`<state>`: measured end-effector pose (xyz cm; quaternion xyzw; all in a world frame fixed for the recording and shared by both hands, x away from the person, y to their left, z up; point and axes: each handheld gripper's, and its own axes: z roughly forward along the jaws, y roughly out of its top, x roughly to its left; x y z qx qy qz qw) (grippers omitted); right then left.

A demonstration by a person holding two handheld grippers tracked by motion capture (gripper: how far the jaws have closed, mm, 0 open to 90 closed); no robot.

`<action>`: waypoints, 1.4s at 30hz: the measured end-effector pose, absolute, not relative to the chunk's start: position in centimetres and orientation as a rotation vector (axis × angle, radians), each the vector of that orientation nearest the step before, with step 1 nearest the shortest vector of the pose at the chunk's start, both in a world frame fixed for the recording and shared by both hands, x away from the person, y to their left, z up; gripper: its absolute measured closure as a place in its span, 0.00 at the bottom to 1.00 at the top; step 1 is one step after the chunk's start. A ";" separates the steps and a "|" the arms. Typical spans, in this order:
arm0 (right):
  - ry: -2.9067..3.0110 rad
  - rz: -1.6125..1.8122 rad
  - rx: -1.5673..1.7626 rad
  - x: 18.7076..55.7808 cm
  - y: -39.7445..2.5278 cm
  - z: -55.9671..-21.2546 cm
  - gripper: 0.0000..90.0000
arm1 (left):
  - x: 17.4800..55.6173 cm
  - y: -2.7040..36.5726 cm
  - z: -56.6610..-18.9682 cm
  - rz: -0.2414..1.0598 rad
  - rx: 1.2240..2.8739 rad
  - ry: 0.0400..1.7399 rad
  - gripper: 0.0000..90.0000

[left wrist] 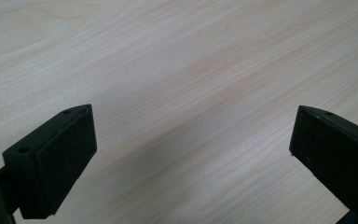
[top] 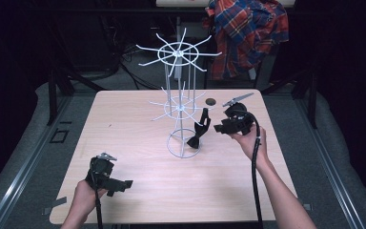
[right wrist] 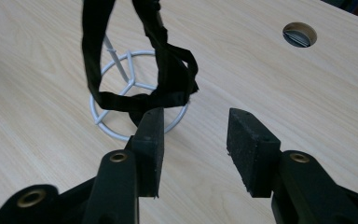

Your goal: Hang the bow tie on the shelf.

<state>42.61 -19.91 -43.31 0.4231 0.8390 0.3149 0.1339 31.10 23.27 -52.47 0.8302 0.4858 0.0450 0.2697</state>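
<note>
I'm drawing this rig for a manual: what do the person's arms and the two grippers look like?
Both forearms are bare, with no sleeves in view. The left gripper and right gripper are black hand-held units, each topped by a grey three-cornered plate and trailing a black cable. Each has two flat, rectangular black jaws with small screw holes; the right gripper's linkage arms carry brass-coloured bushings.
</note>
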 end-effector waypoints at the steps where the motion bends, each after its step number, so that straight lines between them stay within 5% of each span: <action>1: 2.434 0.916 1.218 42.5 -20.0 -43.2 0.63 | 31.1 23.3 -52.5 0.122 2.238 1.309 0.01; 17: 2.488 0.881 1.195 39.5 -20.7 -42.2 0.32 | 31.1 23.3 -52.5 0.119 2.237 1.313 0.01; 42: 2.592 0.772 1.145 34.6 -23.4 -44.1 0.16 | 31.1 23.3 -52.5 0.119 2.232 1.324 0.01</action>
